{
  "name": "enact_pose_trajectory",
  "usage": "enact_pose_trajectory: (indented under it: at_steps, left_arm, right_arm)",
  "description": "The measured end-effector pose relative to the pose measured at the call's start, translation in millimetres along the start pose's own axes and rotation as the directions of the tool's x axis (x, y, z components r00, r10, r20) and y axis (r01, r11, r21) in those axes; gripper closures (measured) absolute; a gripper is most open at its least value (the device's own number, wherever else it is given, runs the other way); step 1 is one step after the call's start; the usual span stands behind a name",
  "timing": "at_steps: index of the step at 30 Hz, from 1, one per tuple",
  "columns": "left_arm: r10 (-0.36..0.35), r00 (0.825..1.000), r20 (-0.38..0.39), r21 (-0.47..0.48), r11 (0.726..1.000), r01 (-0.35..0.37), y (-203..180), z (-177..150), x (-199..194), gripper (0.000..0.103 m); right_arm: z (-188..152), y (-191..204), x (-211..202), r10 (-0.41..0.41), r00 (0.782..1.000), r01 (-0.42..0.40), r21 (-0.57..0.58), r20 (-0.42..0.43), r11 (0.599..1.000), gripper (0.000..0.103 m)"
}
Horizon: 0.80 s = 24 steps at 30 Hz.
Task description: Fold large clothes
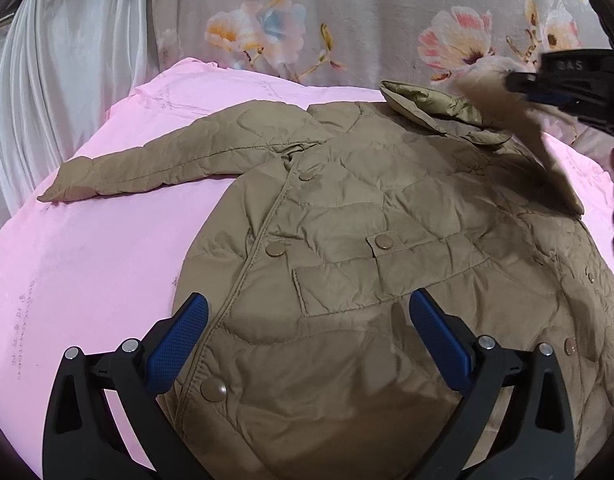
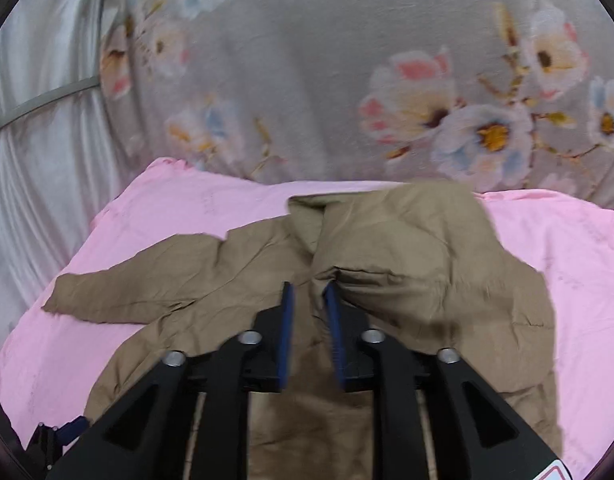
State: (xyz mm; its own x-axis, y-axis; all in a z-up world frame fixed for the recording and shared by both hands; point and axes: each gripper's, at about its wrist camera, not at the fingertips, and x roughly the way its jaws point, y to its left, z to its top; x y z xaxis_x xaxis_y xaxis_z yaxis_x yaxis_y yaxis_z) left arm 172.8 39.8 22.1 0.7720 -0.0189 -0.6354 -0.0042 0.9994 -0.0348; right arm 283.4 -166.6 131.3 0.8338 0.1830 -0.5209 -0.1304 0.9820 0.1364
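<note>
A tan quilted jacket (image 1: 347, 248) lies front-up on a pink sheet (image 1: 87, 264), its left sleeve (image 1: 147, 168) stretched out to the left. My left gripper (image 1: 307, 312) is open and empty, hovering over the jacket's lower front. My right gripper (image 2: 309, 292) is shut on a fold of the jacket's right sleeve (image 2: 407, 248) and holds it lifted over the body. In the left wrist view it (image 1: 519, 84) shows at the upper right, with the sleeve (image 1: 547, 152) hanging from it.
A grey floral blanket (image 1: 347, 12) rises behind the pink sheet. A white satin curtain (image 1: 59, 80) hangs at the left. The sheet's far left edge drops off next to the curtain.
</note>
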Motion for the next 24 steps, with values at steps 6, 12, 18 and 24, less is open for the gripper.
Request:
enact_pose_trajectory:
  at_steps: [6,12,18,24]
  left_arm:
    - [-0.078,0.996,-0.040,-0.030,0.997,0.077,6.4,8.7,2.5,0.005]
    - [-0.221,0.975,-0.003,-0.078,0.972,0.220,4.0,59.1,-6.4,0.005]
    - [-0.238,0.969,-0.069,-0.056,0.970,0.235,-29.7,98.1,22.0,0.005]
    - [-0.150,0.987,-0.051,-0.039,0.988,0.148,-34.7,79.2,16.1,0.005]
  right_arm:
    - [-7.1,-20.0,-35.9,-0.003,0.995,-0.004,0.066,0.095,0.998,0.041]
    - [-28.0,-106.4,-56.4,-0.128,0.990,0.111,0.243,0.055,0.964,0.036]
    - [-65.3,-175.2,-53.1,-0.186,0.982,0.180,0.417,-0.027,0.891,0.035]
    - [-53.5,-149.7,-19.0,-0.070,0.994,0.098,0.372,-0.088,0.923,0.042]
